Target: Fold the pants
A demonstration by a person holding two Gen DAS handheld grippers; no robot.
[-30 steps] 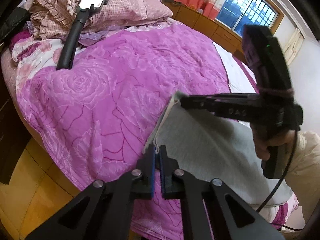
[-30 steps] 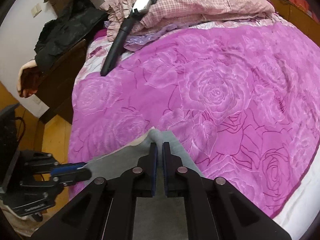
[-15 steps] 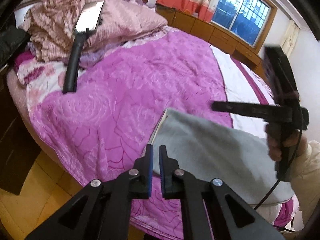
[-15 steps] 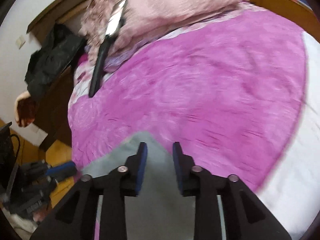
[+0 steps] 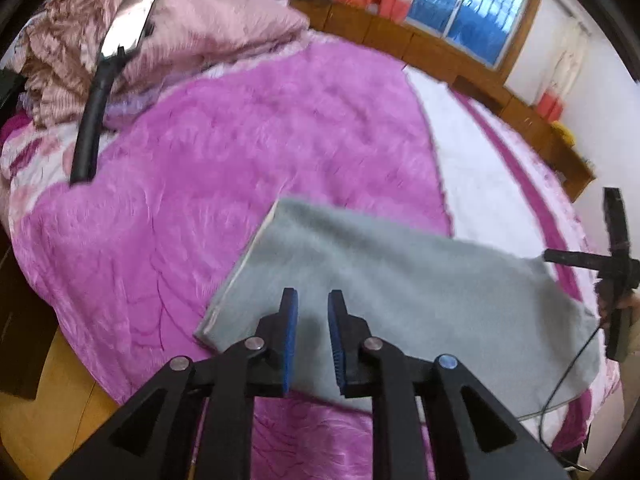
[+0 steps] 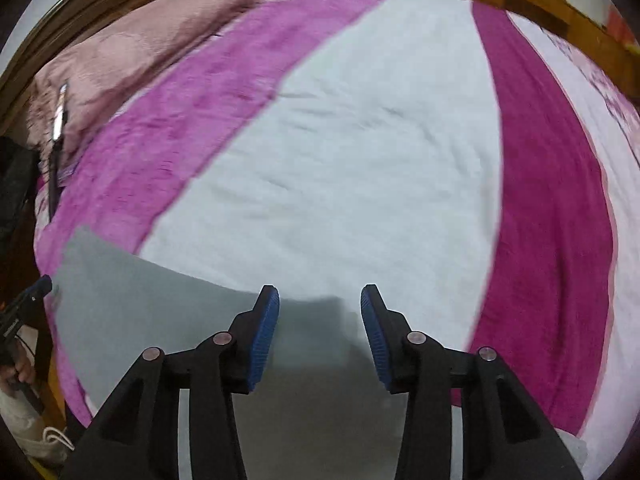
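Note:
The grey pants (image 5: pixel 400 280) lie flat as a folded oblong on the pink rose blanket (image 5: pixel 240 152), their right end over the white sheet (image 6: pixel 360 160). My left gripper (image 5: pixel 313 300) hovers over the cloth near its front left corner; its jaws are opening, with a narrow gap and nothing pinched. My right gripper (image 6: pixel 320 300) hangs over the right end of the pants (image 6: pixel 160 312), jaws opening wider, nothing pressed between the blue pads. In the left wrist view the right gripper (image 5: pixel 552 257) shows at the far right, held by a hand.
A phone on a black stick (image 5: pixel 92 120) leans on the heaped pink quilt (image 5: pixel 208 32) at the bed's head. Wooden cabinets (image 5: pixel 440 56) run under the window. Wooden floor (image 5: pixel 48 400) shows beside the bed's left edge. A cable trails from the right gripper.
Both grippers held the pants' left edge shut; now both jaws have parted and let go. The right gripper swung far to the right end. The left drew back slightly.

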